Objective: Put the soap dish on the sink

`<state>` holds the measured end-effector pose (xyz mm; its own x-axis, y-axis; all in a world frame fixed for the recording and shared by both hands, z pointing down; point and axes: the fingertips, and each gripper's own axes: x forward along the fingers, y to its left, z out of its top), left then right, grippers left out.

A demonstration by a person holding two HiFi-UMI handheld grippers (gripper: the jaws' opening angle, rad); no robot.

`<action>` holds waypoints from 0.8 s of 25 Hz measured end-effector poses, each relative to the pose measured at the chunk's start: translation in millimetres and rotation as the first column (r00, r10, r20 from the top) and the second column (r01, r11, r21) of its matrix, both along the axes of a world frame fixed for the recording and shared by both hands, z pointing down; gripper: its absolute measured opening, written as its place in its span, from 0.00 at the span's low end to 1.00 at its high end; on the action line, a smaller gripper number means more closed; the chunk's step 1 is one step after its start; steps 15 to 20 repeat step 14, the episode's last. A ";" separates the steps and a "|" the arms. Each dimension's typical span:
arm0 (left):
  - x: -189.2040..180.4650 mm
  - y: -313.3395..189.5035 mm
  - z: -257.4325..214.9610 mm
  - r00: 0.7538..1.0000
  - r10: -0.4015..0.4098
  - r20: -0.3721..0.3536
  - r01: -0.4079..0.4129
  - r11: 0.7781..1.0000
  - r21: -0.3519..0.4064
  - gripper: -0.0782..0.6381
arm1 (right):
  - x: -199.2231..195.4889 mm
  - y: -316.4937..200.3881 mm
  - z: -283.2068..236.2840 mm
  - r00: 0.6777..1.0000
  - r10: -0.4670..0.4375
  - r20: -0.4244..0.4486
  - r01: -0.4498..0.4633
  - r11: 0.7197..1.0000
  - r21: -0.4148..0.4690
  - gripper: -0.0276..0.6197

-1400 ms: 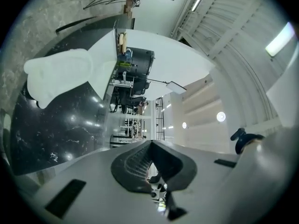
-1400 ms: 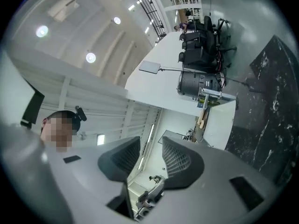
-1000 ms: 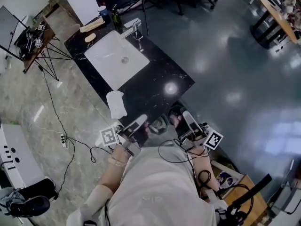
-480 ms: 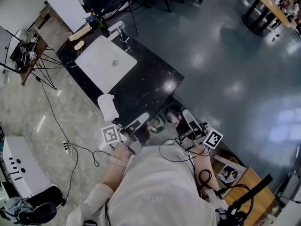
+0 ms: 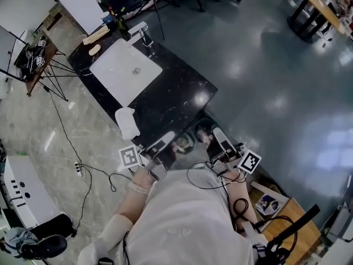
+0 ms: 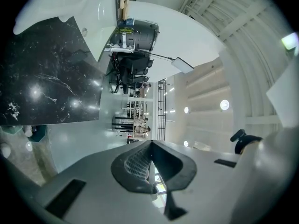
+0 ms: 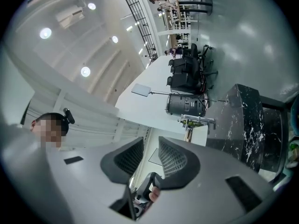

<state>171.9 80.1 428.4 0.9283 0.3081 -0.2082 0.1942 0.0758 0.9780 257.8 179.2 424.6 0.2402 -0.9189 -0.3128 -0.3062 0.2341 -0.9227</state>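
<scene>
A white sink (image 5: pixel 126 70) is set in a black marble counter (image 5: pixel 176 98), with a chrome tap (image 5: pixel 140 35) behind it. A white curved piece (image 5: pixel 127 123) that looks like the soap dish lies on the counter's near left corner; it also shows as the white piece (image 6: pixel 51 6) in the left gripper view. My left gripper (image 5: pixel 168 137) (image 6: pixel 149 146) hovers at the counter's near edge, shut and empty. To its right, my right gripper (image 5: pixel 217 132) (image 7: pixel 150 146) is closing down to a slit with nothing between its pads. Both point toward the counter (image 7: pixel 247 120).
A wooden tray (image 5: pixel 96 35), a bar of soap (image 5: pixel 95 49) and bottles (image 5: pixel 116 20) sit behind the sink. A tripod (image 5: pixel 52 65) and cables (image 5: pixel 71 148) are on the floor at left. A wooden table (image 5: pixel 281 220) stands behind me at right.
The counter and sink have slid up and to the left in the head view. Both grippers keep the same places in that view.
</scene>
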 end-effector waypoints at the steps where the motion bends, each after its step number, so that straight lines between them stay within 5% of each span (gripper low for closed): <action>1: -0.7 -0.6 0.6 1.000 -0.002 0.000 0.002 1.000 0.001 0.12 | 0.0 -0.5 0.1 1.000 -0.003 0.004 0.003 1.000 0.002 0.22; 20: -6.9 -10.5 2.3 1.000 -0.018 0.006 0.018 1.000 -0.001 0.12 | -3.3 -14.9 3.8 0.999 -0.029 0.012 0.030 0.999 -0.018 0.22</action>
